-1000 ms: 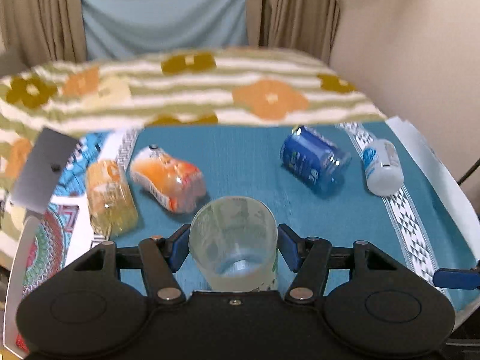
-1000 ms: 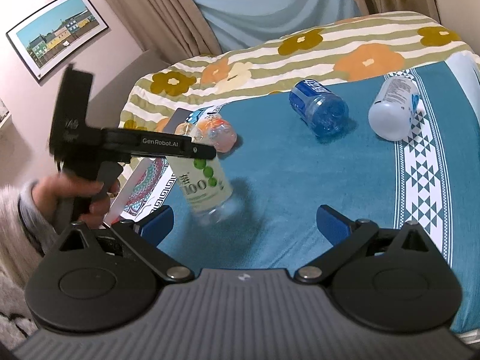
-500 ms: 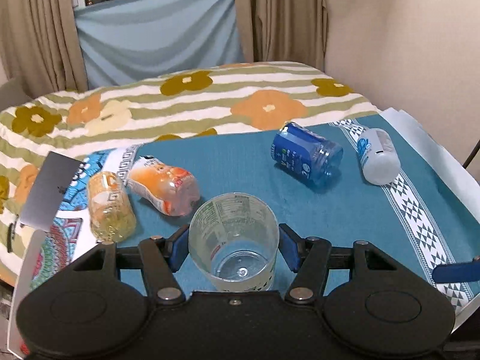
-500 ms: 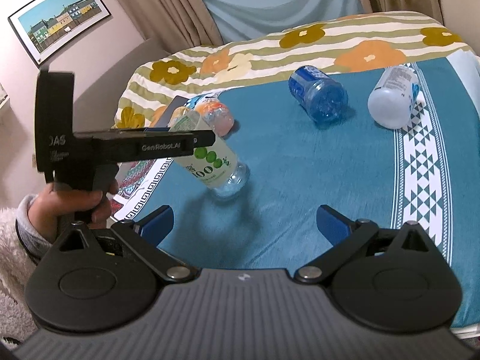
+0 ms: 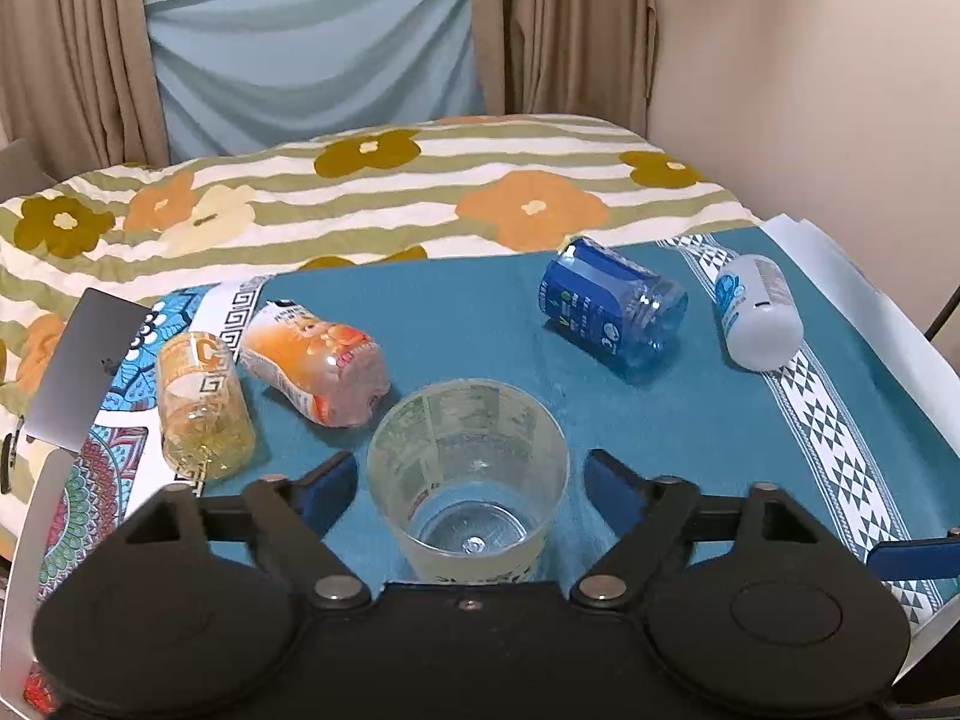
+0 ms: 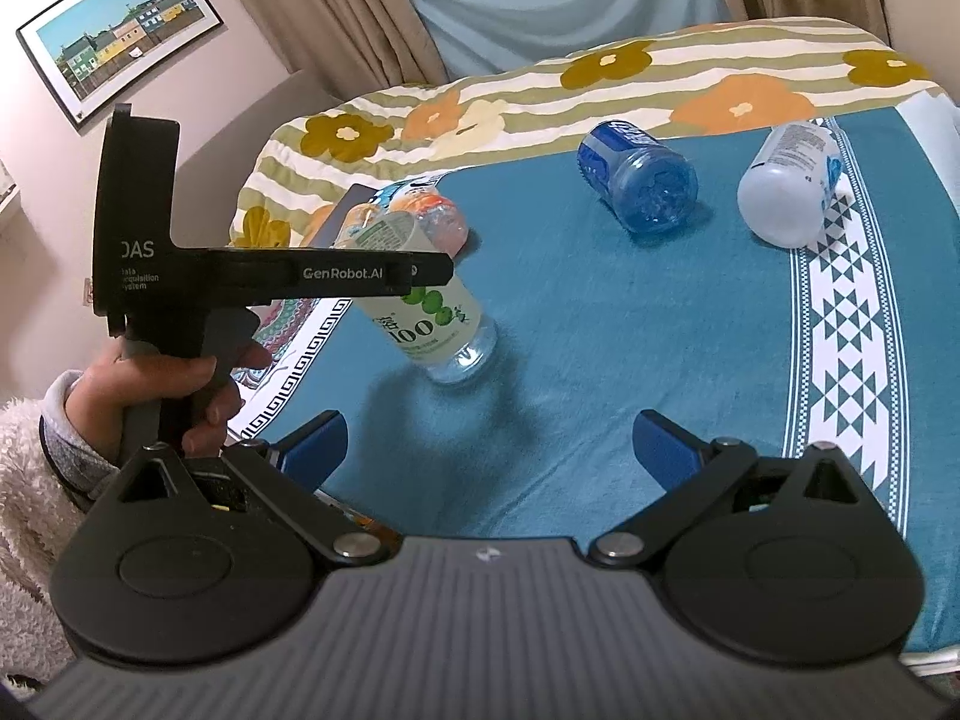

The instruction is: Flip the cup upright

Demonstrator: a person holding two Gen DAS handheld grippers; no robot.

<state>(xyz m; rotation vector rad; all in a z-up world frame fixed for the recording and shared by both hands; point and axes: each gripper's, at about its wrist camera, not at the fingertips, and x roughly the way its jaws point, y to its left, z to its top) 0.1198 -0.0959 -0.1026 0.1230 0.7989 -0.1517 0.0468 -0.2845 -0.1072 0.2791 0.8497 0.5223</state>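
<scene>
A clear plastic cup with a green-dotted "100" label stands mouth-up on the teal cloth, between my left gripper's blue pads. The pads stand a little apart from its sides, so the left gripper is open. In the right wrist view the same cup stands on the cloth, leaning a little, under the left gripper's black body. My right gripper is open and empty, low over the cloth near the front edge.
Several other cups lie on their sides on the teal cloth: yellow, orange, blue and white. A grey laptop sits at the left edge. A flowered bedspread lies behind.
The left gripper tilted the cup from leaning to mouth-up and set its base on the cloth. Its pads then spread away from the cup. The right gripper stayed put.
</scene>
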